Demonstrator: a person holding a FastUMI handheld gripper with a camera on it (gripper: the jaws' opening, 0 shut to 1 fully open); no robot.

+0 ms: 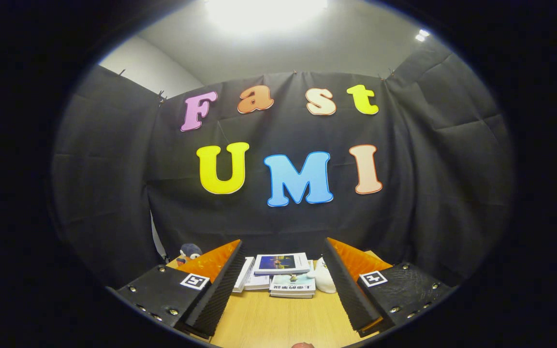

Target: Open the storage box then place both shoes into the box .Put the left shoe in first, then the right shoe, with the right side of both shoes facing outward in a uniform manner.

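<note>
The gripper [281, 285] holds its fingers [215, 290] wide apart over the wooden table [278, 324], with nothing between them. Books [283, 275] lie just beyond them, a plush toy [189, 251] off to one side (storage box and shoes not located). Judging by this high aim, reaching blind could knock the books.

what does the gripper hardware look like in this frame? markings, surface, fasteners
The gripper has two long wedge-shaped fingers, spread wide apart with nothing between them. Their inner faces carry ribbed, foam-like pads. Each finger sits on a flat, dark, textured base plate fixed with small shiny screws. A square black-and-white tag is stuck on each base. No cables visible.
</note>
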